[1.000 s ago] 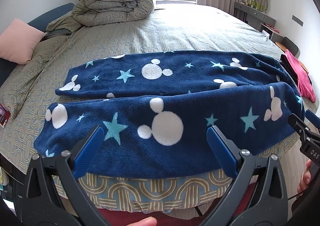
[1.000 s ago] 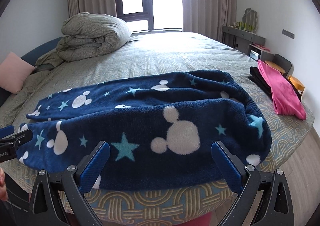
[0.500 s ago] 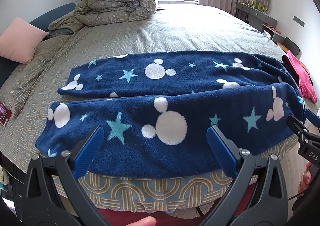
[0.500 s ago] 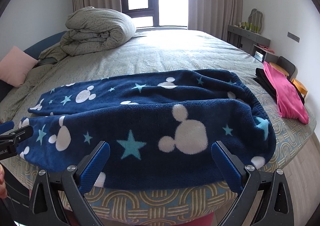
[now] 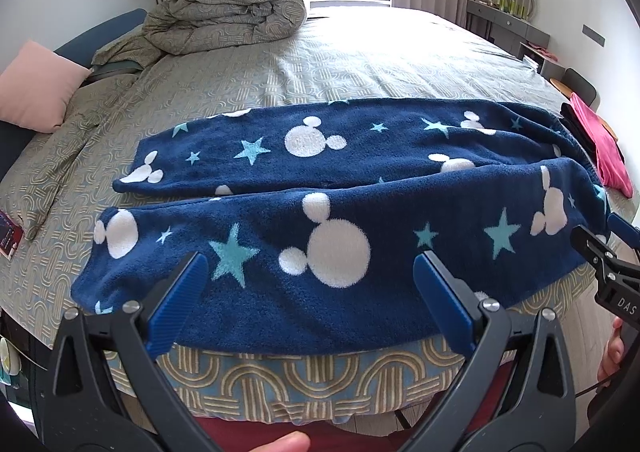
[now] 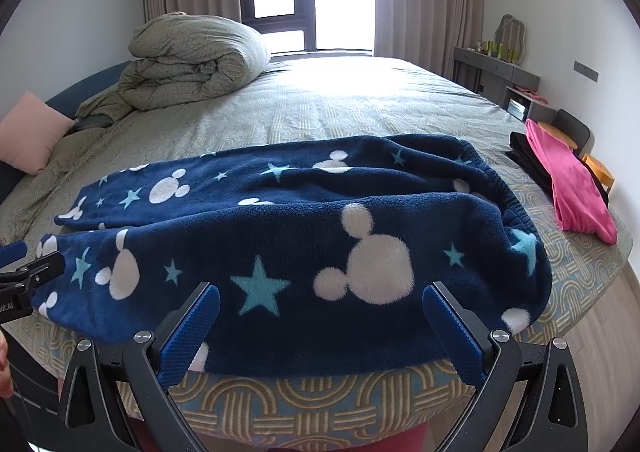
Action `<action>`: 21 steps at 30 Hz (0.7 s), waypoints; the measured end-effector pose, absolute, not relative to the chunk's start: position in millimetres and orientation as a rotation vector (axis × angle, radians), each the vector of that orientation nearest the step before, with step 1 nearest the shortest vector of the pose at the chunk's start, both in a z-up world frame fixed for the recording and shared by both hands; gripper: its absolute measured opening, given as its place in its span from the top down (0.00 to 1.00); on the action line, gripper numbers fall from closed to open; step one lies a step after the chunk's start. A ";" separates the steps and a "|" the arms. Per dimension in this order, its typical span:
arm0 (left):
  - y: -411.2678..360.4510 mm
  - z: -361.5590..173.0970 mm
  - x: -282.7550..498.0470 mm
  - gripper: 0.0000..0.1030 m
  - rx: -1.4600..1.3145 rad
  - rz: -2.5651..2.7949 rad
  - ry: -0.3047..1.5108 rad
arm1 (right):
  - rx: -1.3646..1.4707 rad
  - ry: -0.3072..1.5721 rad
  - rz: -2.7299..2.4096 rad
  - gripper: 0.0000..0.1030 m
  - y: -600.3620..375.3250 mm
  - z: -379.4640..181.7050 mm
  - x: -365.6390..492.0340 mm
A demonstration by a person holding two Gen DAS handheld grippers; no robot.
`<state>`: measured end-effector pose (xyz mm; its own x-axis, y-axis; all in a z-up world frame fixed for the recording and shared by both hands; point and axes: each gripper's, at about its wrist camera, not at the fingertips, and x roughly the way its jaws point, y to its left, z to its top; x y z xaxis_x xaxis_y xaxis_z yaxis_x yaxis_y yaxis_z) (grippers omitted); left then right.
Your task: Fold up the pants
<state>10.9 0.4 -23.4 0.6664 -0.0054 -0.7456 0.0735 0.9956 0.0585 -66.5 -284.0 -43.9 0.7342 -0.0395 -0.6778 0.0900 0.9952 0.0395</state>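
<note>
Navy fleece pants (image 5: 340, 211) with white mouse heads and teal stars lie flat across the near edge of the bed, both legs side by side pointing left, waistband (image 6: 516, 203) at the right. They also show in the right wrist view (image 6: 300, 236). My left gripper (image 5: 308, 276) is open and empty, just in front of the near leg. My right gripper (image 6: 320, 312) is open and empty, just in front of the seat and waist part. Each gripper shows at the edge of the other's view.
The bed (image 5: 360, 63) has a patterned grey-green sheet. A rolled duvet (image 5: 228, 7) lies at the far left and a pink pillow (image 5: 36, 83) beside it. Folded pink and black clothes (image 6: 576, 187) lie at the bed's right edge. A chair and dresser stand along the right wall.
Both grippers have drawn back and risen slightly from the pants. The pants lie as before. Both stay open.
</note>
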 end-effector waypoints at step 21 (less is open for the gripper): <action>-2.6 -24.6 7.6 0.01 0.095 -0.052 0.834 | 0.082 0.762 -0.086 0.00 -289.6 -48.5 -64.5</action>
